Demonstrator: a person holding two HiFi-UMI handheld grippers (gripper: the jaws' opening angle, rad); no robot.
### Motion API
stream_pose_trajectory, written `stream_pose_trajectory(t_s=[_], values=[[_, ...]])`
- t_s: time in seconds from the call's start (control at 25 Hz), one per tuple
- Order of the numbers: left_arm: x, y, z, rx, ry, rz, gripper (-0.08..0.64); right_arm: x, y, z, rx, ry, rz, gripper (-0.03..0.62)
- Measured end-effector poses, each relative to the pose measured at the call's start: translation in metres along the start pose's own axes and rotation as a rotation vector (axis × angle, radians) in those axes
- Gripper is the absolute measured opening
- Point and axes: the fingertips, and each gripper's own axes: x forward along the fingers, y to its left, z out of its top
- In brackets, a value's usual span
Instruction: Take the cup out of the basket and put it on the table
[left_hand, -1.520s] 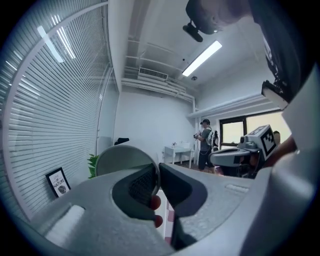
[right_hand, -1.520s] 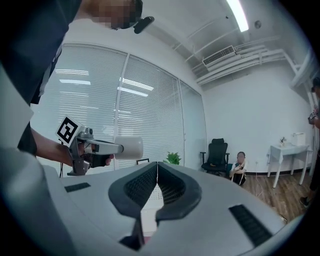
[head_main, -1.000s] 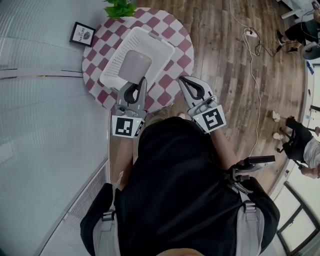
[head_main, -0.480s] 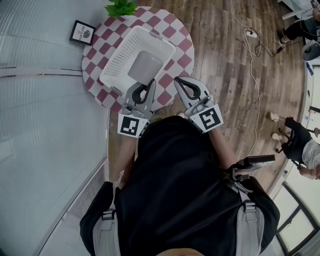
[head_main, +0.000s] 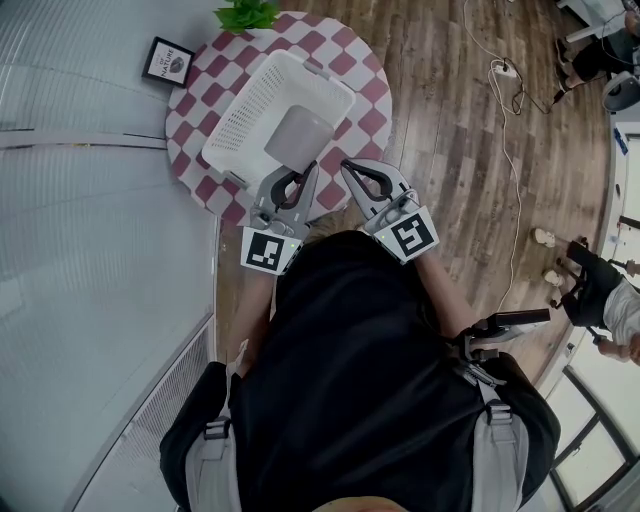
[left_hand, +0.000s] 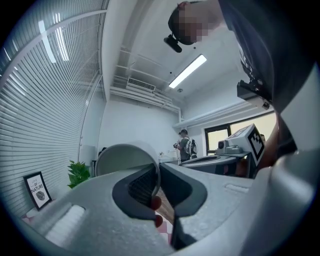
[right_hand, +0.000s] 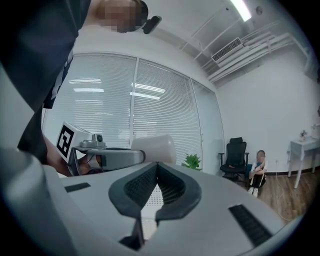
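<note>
Round surface (head_main: 355, 90) under a red-and-white checked cloth sits in front of me, seen from my head looking steeply down.

My left claw (head_main: 303, 172) is clamped on the rim of a pale grey cup (head_main: 298, 135). In the left gripper view the cup's thin wall (left_hand: 125, 160) runs between the two ribbed pads of that claw (left_hand: 159, 172), which press on it from either side. The cup's round side fills the space just above the pads.

From above, the cup lies inside the outline of the white perforated basket (head_main: 240, 115), at the basket's near right end. I cannot tell whether it rests on the basket's bottom or hangs clear of it.

My right claw (head_main: 350, 168) is just beside the left one, over the near edge of the surface. In the right gripper view its pads (right_hand: 157, 172) meet at the tips, with nothing held between them. The cup (right_hand: 154, 147) shows beyond them.

A potted plant (head_main: 247, 14) stands at the far edge of the surface, and a small framed picture (head_main: 167, 62) stands at its far left edge. Wooden floor (head_main: 450, 130) lies to the right, with a white cable (head_main: 503, 68) trailing across it. Window blinds (right_hand: 100, 100) fill the wall, and a person (right_hand: 258, 172) sits on the floor in the corner.
</note>
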Motion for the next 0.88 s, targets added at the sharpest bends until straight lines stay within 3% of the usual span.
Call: stream_pose_trajectory(t_s=[0.56, 0.72, 0.88], values=[[-0.007, -0.002, -0.024, -0.001, 0.011, -0.019, 0.026, 0.003, 0.006, -0.016, -0.025, 0.019, -0.003, 0.011], [-0.008, 0.002, -0.033, -0.058, 0.023, -0.021, 0.026, 0.005, 0.006, -0.038, -0.023, 0.109, -0.016, 0.011], [-0.008, 0.004, -0.034, -0.008, 0.017, -0.037, 0.026, 0.011, 0.006, -0.039, -0.001, 0.081, -0.017, 0.009]])
